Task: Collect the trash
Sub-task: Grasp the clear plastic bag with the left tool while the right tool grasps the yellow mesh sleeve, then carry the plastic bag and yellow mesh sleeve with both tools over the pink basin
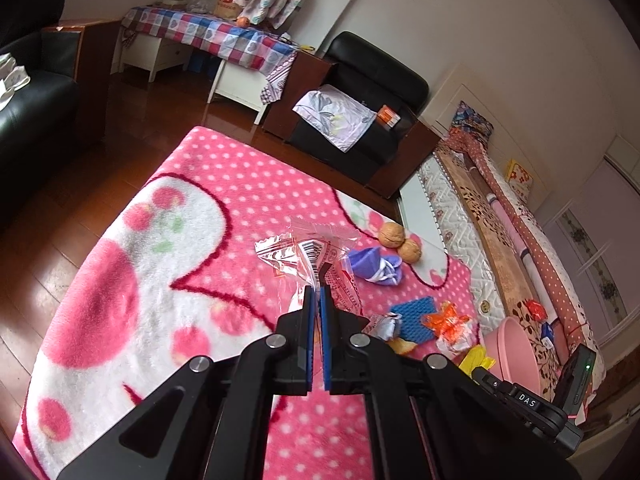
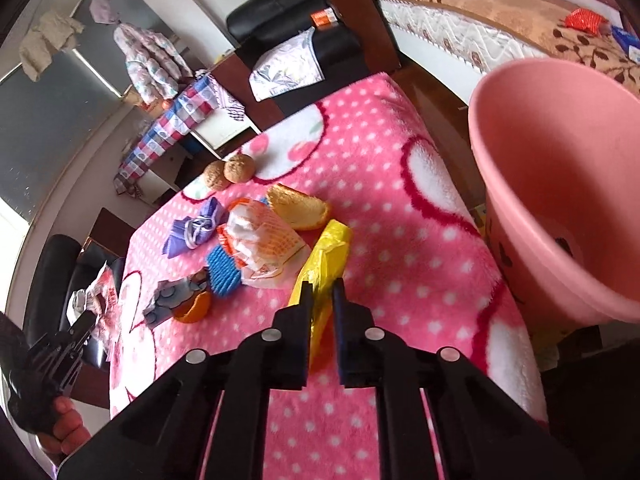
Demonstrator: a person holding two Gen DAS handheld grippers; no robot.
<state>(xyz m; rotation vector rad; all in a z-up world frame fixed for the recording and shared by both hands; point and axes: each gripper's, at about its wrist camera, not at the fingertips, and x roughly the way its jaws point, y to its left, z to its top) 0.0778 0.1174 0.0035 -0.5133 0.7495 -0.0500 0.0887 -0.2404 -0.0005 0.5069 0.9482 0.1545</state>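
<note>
The pink basin point(image 2: 560, 184) fills the right side of the right wrist view, tilted, and nothing shows inside it. Trash lies on the pink dotted blanket point(image 2: 380, 160) over the table: two walnuts point(image 2: 230, 172), a purple wrapper point(image 2: 196, 228), an orange-and-white wrapper point(image 2: 264, 240), orange peel point(image 2: 298, 210) and a blue sponge point(image 2: 224, 272). The right tool point(image 2: 323, 286) is clamped on a crinkled yellow plastic bag point(image 2: 324, 252) at frame centre. The left tool point(image 1: 319, 292) is closed tight on a clear printed wrapper point(image 1: 304, 250) at the middle of its view.
</note>
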